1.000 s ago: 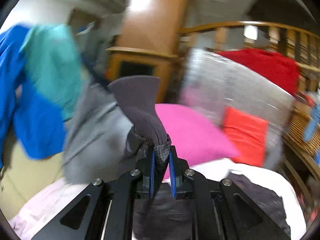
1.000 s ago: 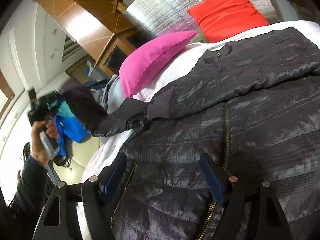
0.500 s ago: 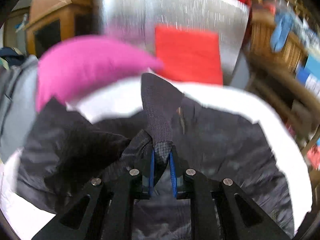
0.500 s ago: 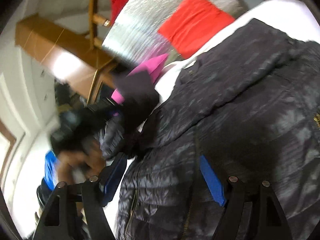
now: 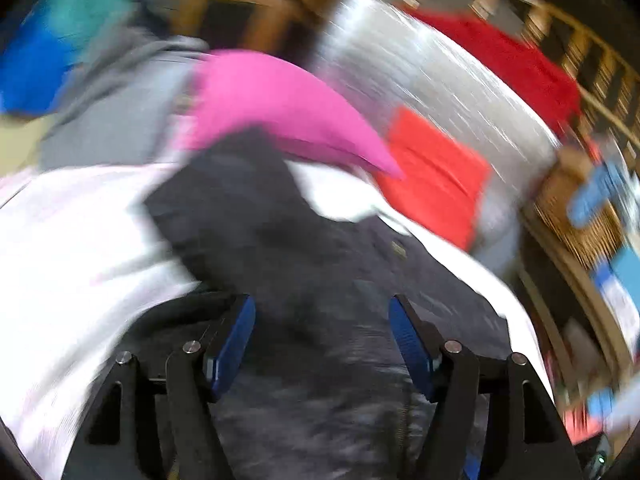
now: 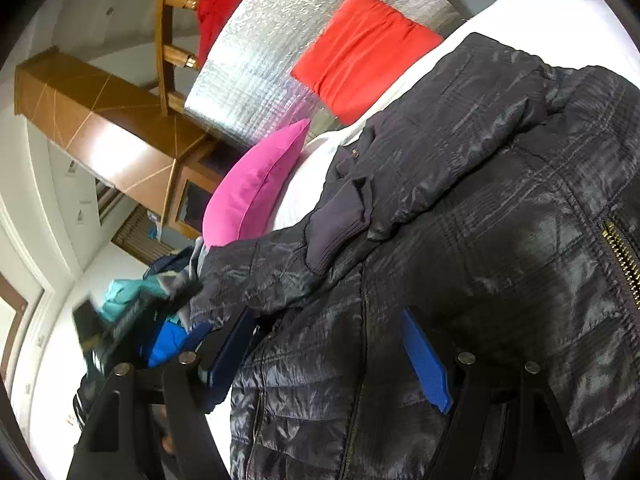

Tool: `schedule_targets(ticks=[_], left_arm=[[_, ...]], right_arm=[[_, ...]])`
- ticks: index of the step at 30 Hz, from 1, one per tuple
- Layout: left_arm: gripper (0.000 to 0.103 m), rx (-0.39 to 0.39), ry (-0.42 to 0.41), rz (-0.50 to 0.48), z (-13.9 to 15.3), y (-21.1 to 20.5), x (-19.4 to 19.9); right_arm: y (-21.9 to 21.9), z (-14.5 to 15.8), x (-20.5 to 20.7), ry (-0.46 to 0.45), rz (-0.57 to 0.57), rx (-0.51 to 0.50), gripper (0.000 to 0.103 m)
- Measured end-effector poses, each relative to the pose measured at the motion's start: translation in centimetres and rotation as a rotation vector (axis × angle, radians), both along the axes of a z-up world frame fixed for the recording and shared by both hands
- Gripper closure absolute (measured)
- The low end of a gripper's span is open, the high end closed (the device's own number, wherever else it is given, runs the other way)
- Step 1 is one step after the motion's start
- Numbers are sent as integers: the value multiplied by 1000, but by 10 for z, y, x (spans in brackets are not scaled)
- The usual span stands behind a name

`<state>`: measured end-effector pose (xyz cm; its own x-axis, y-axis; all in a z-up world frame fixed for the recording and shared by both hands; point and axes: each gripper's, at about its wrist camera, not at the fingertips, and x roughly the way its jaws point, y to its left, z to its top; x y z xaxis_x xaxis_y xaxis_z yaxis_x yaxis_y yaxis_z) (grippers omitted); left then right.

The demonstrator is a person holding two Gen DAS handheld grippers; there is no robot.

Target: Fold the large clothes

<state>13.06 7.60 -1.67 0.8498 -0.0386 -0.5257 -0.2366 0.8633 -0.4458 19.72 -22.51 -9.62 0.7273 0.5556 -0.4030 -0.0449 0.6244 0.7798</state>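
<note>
A dark quilted puffer jacket (image 6: 500, 240) lies spread on a white bed (image 6: 560, 12). Its sleeve is laid across the chest, with the ribbed cuff (image 6: 336, 236) resting on the body near the collar. In the blurred left wrist view my left gripper (image 5: 322, 332) hovers over the jacket (image 5: 304, 264). Its jaws are opening and nothing is between the blue pads (image 5: 236, 344). The left gripper (image 6: 108, 332) also shows as a blur at the bed's left edge in the right wrist view. My right gripper (image 6: 328, 356) stands open low over the jacket's front beside the zipper, gripping nothing.
A pink pillow (image 6: 256, 188), a red cushion (image 6: 360, 52) and a silver padded mat (image 6: 272, 60) line the head of the bed. Blue, teal and grey clothes (image 5: 80, 80) hang at the left. A wicker basket (image 5: 568, 208) stands to the right of the bed.
The left gripper swung the sleeve cuff in over the jacket, came down, then let it go and spread its jaws. The cuff now lies on the jacket. The right gripper stayed open.
</note>
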Motion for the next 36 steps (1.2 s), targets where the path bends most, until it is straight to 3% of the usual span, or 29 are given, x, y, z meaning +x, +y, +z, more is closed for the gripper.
schedule_targets(ticks=[6,10,12,20,23,25,27,31,34,36], left_arm=[[33,-22,-19,285,-23,34,-48],[33,2,-20,328,-31,36,-49],[33,-35,9,307,-38,39,-44],[33,-62,25,299,-45,40,-29],[33,-60,26,310,-46,40,-27],[33,-64,31,313,-47,40,-25],[33,-60,37,314,-48,40,-23],[33,-62,29,340,-48,44,-25],[33,-69,31,347,-49,46,-25],[33,-70,34,341,-49,46,-24]], right_arm=[[16,9,32,62,120,164,24],[23,2,86,139,94,197,24],[26,-9,106,193,71,206,27],[38,-25,136,249,36,142,33],[43,-19,144,248,48,115,55],[50,-18,153,288,63,15,76],[49,-21,159,323,52,-21,90],[54,36,152,164,71,-209,91],[42,97,146,14,24,-334,91],[31,123,144,-40,-2,-408,91]])
